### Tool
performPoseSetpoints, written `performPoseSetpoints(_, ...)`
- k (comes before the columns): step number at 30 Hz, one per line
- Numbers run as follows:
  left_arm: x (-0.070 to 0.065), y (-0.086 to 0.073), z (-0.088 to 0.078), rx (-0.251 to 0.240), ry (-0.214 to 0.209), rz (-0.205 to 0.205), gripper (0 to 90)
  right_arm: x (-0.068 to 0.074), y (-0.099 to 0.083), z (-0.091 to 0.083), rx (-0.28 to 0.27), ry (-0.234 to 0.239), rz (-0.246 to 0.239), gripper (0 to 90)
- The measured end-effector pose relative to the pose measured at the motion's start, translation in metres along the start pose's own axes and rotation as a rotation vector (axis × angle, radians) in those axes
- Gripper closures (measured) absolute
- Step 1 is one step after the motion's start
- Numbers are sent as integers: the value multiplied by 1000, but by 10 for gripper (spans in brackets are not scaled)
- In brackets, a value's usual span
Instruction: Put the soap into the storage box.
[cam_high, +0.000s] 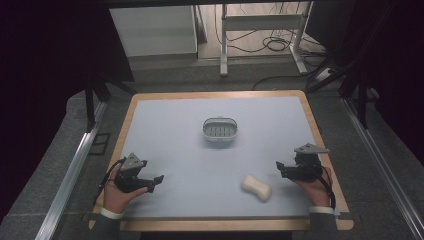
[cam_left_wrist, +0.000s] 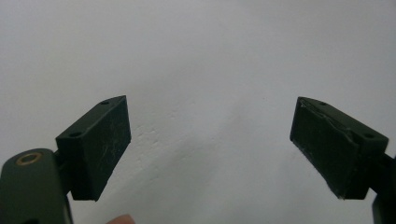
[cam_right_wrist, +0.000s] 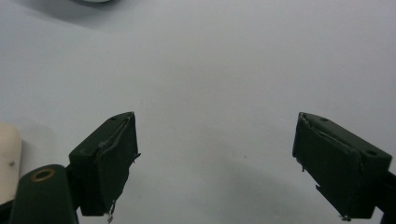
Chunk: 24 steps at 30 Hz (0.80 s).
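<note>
A cream, bone-shaped bar of soap (cam_high: 256, 187) lies on the pale blue table top (cam_high: 180, 150) near the front right. A white oval soap dish (cam_high: 219, 129) with a slotted insert stands at the table's middle. My right gripper (cam_high: 280, 168) rests just right of the soap, apart from it, jaws open and empty; in the right gripper view (cam_right_wrist: 212, 163) the soap's edge (cam_right_wrist: 8, 163) shows at the left. My left gripper (cam_high: 156, 183) sits at the front left, open with bare table between its pads (cam_left_wrist: 210, 144).
The table has a wooden rim (cam_high: 320, 145). Grey floor surrounds it, with metal rails (cam_high: 70, 175) at both sides. A white desk frame (cam_high: 260, 30) and loose cables (cam_high: 275, 45) stand beyond the far edge.
</note>
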<state>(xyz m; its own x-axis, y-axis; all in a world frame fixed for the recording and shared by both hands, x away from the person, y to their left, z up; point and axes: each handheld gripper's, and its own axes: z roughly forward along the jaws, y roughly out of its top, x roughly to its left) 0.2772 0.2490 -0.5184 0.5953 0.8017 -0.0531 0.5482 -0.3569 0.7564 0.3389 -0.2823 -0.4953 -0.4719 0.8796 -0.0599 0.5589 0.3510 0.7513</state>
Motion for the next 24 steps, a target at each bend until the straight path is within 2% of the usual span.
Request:
performPoseSetpoints(10, 0, 0, 0, 1, -2, 1, 128, 0, -1, 0, 2, -2, -8, 141)
performPoseSetpoints(24, 0, 0, 0, 1, -2, -2, 128, -2, 2, -6, -6, 5, 18, 147)
